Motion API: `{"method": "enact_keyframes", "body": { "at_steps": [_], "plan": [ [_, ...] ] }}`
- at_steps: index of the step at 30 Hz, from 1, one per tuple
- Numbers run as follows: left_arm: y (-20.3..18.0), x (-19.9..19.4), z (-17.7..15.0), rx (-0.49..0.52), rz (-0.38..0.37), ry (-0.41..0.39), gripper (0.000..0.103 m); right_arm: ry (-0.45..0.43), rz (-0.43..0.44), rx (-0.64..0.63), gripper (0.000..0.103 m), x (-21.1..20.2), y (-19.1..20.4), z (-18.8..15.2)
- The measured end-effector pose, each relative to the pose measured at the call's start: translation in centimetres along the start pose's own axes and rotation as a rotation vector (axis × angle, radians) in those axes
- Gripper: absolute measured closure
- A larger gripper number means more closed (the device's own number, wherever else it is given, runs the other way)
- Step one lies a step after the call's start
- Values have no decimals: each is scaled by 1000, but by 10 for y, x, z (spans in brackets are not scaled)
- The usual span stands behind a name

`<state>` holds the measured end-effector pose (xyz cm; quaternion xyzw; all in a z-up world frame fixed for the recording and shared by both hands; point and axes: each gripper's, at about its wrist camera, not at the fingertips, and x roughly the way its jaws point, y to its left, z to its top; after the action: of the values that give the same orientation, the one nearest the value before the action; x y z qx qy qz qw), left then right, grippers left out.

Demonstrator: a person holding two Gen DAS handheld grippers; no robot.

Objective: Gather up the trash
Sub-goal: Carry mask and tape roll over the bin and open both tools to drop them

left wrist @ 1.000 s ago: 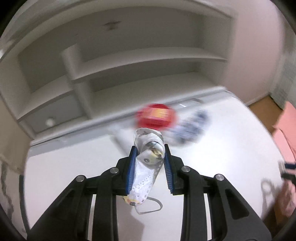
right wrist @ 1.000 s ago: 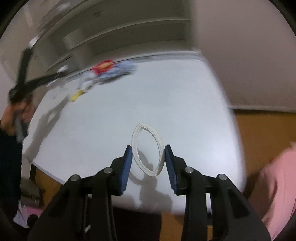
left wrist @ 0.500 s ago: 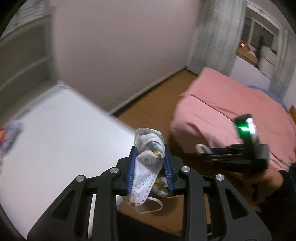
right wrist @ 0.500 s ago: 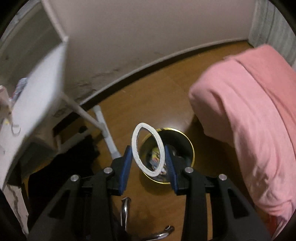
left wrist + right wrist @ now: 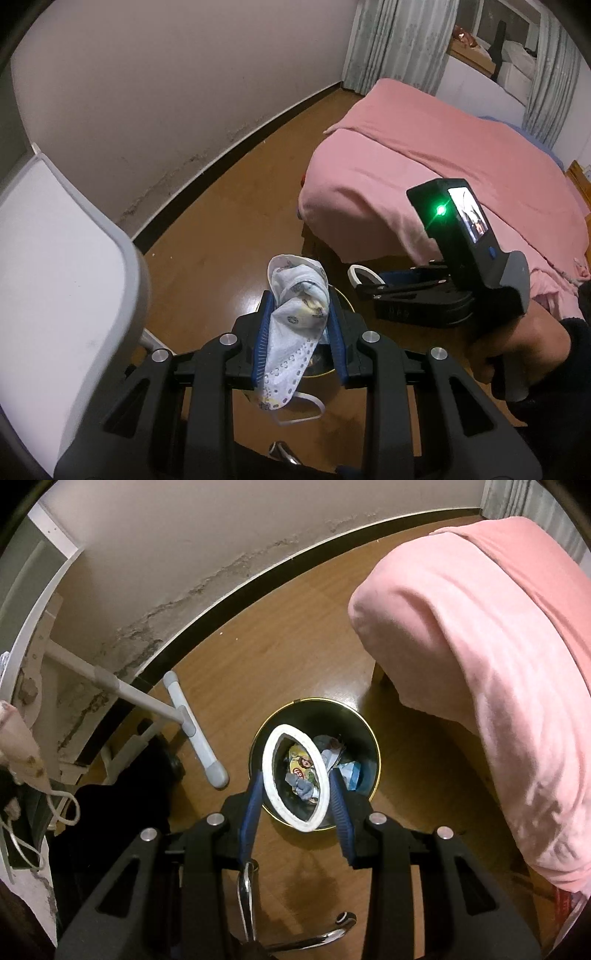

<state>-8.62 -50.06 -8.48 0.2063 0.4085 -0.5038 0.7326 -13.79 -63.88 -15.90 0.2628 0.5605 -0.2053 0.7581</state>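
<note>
My left gripper (image 5: 299,314) is shut on a crumpled white patterned face mask (image 5: 295,317), its ear loop hanging below. It is held above the wooden floor, with the bin's gold rim (image 5: 345,299) mostly hidden behind the fingers. My right gripper (image 5: 295,786) is shut on a white ring (image 5: 271,786), squeezed to an oval, directly above a round black bin with a gold rim (image 5: 373,738) that holds several wrappers. The right gripper also shows in the left wrist view (image 5: 364,278), over the bin.
A bed under a pink blanket (image 5: 498,646) stands right of the bin. The white desk's edge (image 5: 122,258) and its legs (image 5: 192,727) are to the left. Chrome chair legs (image 5: 295,941) lie below the grippers. A wall runs behind.
Both grippers have swung from over the white desk to above the floor bin, still holding the mask and the ring. The right gripper has come closer over the bin.
</note>
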Motion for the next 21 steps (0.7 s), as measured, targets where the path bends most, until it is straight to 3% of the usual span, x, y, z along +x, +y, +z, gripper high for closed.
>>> {"method": "enact_keyframes", "body": {
  "at_steps": [4, 5, 6, 8, 21],
  "plan": [
    [3, 15, 5, -5, -9, 17, 75, 2, 7, 12, 65, 1, -2, 0],
    [3, 18, 4, -5, -10, 21, 75, 1, 7, 17, 57, 1, -2, 1],
    [4, 21, 5, -7, -11, 23, 75, -2, 10, 20, 41, 0, -3, 1],
    [3, 27, 7, -11, -19, 28, 75, -23, 5, 30, 32, -3, -5, 2],
    [-4, 62, 7, -7, -102, 65, 74, -82, -15, 140, 32, -18, -37, 11]
  ]
}}
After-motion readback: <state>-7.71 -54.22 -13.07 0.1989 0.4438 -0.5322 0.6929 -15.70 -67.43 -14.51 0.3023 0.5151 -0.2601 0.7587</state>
